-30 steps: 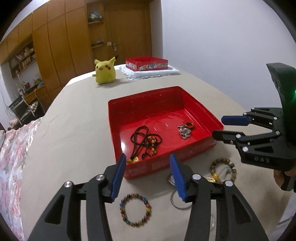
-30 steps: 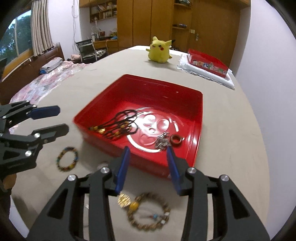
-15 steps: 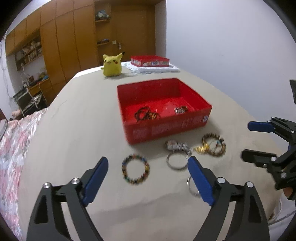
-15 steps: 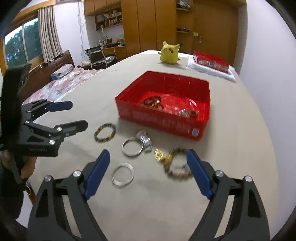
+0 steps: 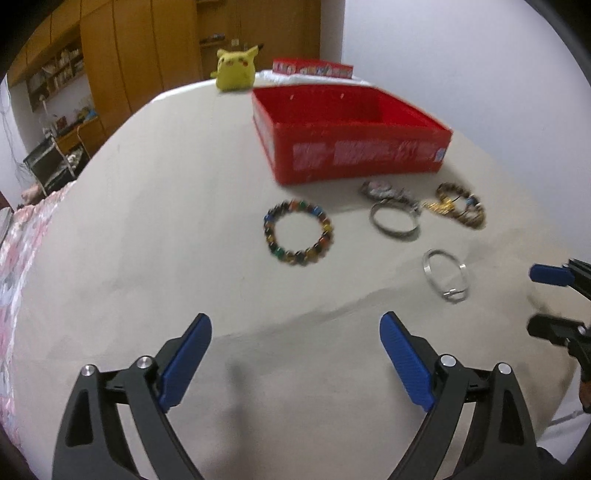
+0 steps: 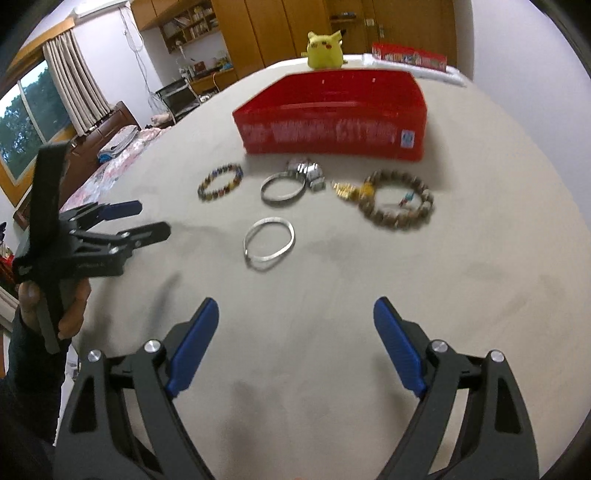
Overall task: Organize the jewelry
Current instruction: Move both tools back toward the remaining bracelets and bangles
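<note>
Two tools, left tool (image 5: 295, 328) and right tool (image 6: 295, 314), gape empty. Centre frame: two beaded bracelets (image 6: 220, 181), two metal bangles (image 6: 269, 242), one rectangular red plastic tray (image 6: 332, 136).

Wood cabinets (image 6: 258, 33) at back, white wall (image 5: 461, 55) rt, curtained window (image 6: 33, 110) lft.

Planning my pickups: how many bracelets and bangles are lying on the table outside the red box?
4: a multicolored bead bracelet leftmost, a dark bangle by the watch, a silver bangle nearest, a brown bead bracelet rightmost. The box interior is hidden.
</note>
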Motion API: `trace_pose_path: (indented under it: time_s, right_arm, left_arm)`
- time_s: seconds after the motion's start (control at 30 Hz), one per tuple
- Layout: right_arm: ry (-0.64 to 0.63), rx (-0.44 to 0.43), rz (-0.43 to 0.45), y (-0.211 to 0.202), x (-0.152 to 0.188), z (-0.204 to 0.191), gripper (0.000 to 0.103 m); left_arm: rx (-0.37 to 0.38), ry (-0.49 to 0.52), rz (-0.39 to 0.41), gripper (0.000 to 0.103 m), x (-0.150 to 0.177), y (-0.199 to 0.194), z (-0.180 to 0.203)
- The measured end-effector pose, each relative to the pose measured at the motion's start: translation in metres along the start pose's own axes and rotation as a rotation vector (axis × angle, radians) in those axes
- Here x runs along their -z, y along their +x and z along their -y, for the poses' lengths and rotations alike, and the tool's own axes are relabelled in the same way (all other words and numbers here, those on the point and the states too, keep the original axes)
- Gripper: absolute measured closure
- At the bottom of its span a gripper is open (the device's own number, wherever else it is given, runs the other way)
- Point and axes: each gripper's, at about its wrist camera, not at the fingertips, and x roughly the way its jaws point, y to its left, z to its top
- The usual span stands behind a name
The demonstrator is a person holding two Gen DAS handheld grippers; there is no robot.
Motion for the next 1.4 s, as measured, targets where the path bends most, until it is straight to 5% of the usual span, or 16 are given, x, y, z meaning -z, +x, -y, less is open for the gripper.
trace_pose_path:
  time_s: [0.5,0.83,1.3,1.4]
  right_arm:
    - [-0.028,-0.006,-0.022,0.022,-0.012,0.003,0.039]
    - [-0.05,-0.015,-0.015,0.033,-0.031,0.004,0.054]
    - [-0.08,-0.043,-0.038,0.049,-0.041,-0.002,0.054]
    - [-0.094,-0.051,-0.039,0.051,-0.04,-0.008,0.041]
  left_arm:
    - [0.003,-0.046,-0.022,0.013,-0.027,0.027,-0.018]
    - [-0.036,-0.056,-0.028,0.032,-0.063,0.052,-0.029]
    - [-0.053,-0.025,-0.029,0.034,-0.059,0.068,-0.024]
    - [-0.06,-0.019,-0.023,0.034,-0.059,0.068,-0.023]
